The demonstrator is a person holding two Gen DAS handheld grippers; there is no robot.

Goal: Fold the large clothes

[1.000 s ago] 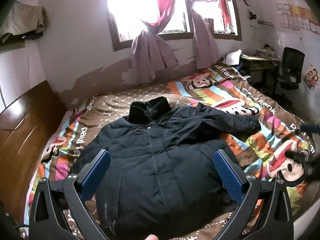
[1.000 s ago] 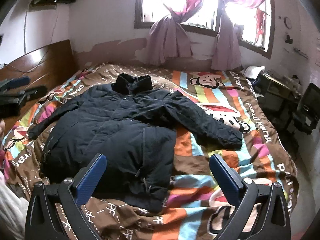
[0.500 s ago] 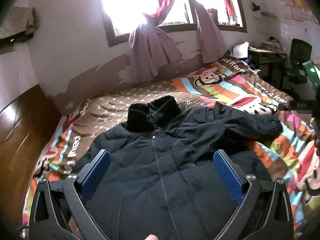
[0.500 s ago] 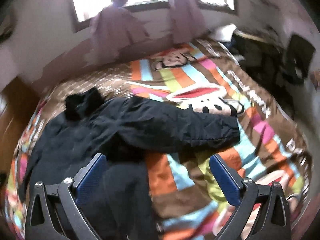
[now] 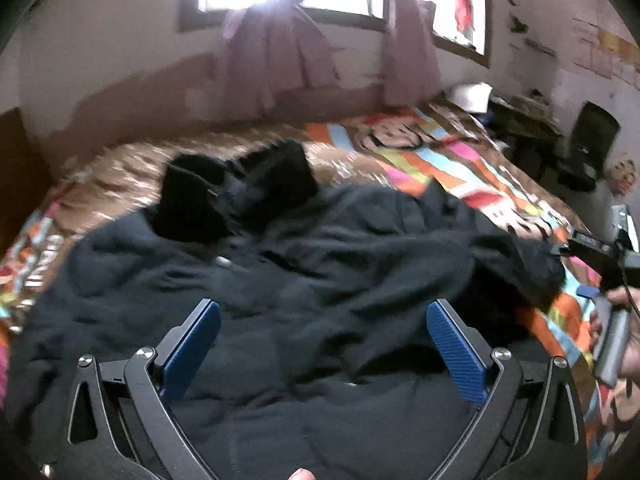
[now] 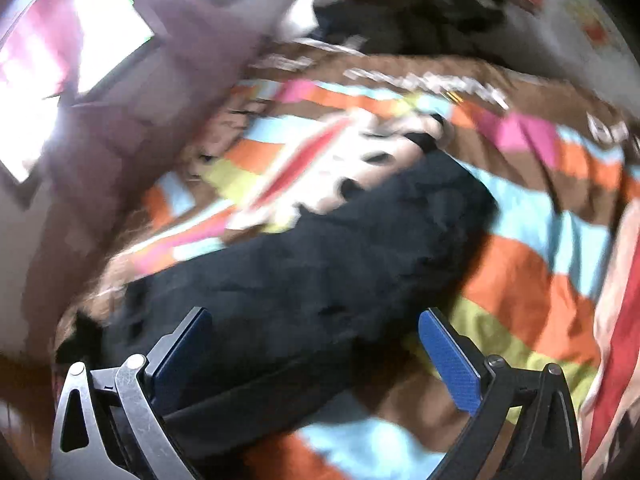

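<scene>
Jacket: we see the black padded jacket lying flat on the bed, filling the centre and lower half of the left wrist view, its collar toward the upper left of centre.
Sleeve: in the right wrist view, one sleeve runs diagonally from lower left to right of centre across the striped cartoon bedspread; this view is blurred.
Left claw: we find our left claw wide open at the bottom of its frame, above the jacket body, holding nothing.
Right claw: our right claw is also spread wide and empty, the sleeve lying between its blue pads; we cannot tell whether they touch the cloth.
Background: tied pink curtains hang at a bright window at the top of the left wrist frame.
</scene>
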